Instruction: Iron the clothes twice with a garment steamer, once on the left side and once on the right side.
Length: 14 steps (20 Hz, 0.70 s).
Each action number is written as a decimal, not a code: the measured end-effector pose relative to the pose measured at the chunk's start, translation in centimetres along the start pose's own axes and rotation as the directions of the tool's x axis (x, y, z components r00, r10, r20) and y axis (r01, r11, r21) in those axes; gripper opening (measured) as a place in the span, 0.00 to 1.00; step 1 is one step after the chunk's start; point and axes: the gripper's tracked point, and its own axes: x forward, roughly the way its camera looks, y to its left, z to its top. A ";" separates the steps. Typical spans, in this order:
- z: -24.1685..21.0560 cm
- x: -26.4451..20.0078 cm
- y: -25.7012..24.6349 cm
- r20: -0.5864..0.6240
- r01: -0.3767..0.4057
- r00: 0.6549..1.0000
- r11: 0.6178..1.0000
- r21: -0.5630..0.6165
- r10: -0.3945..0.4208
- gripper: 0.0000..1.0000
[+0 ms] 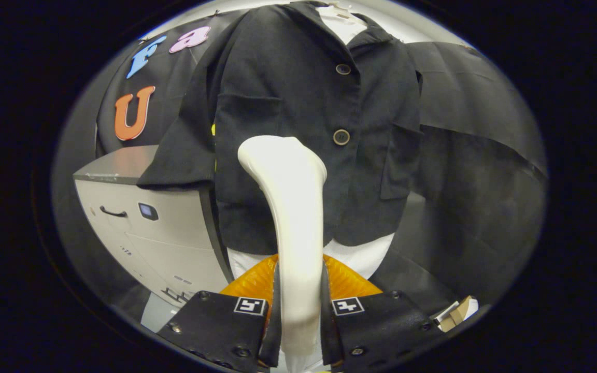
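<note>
Hand-held gripper (298, 305): both fingers pressed against the handle of a cream-white, smooth plastic garment steamer (290, 207), one finger on each flank, jaws narrow and holding it firm. No slack visible between fingers and handle.

Steamer's long axis runs straight ahead from the fingers and up, ending in a broad rounded head. The head faces away, toward the garment (its steam face is turned from the camera, so contact cannot be confirmed).

Black short-sleeved button-front shirt (288, 103) of plain woven cloth hangs upright directly beyond the steamer, over a white undershirt (360, 259) showing at collar and hem. Two dark round buttons (341, 137) mark the placket; it runs vertically just beside the steamer head, on the side of the pocketed panel with the flap.

Key relation: the head sits at mid-chest height on the panel to one side of the placket, close to or on the cloth. Judgement: a stroke along that panel runs parallel to the placket, up or down; the other panel lies across the button line.

An orange ribbed piece (252, 282) shows just behind the fingers. A grey cabinet with a dark handle (138, 217) stands beyond the shirt's sleeve, well apart from the steamer.
</note>
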 end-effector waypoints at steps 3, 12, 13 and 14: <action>-1.1 0.2 -0.2 -0.024 0.003 1.000 1.000 -0.006 -0.004 0.33; -0.4 -1.7 -1.2 -0.029 -0.020 0.999 0.998 0.067 0.022 0.33; 0.0 -2.5 -1.7 -0.019 -0.020 1.000 0.996 0.081 0.022 0.33; 0.3 -3.2 -2.5 -0.010 -0.019 1.000 0.996 0.092 0.020 0.33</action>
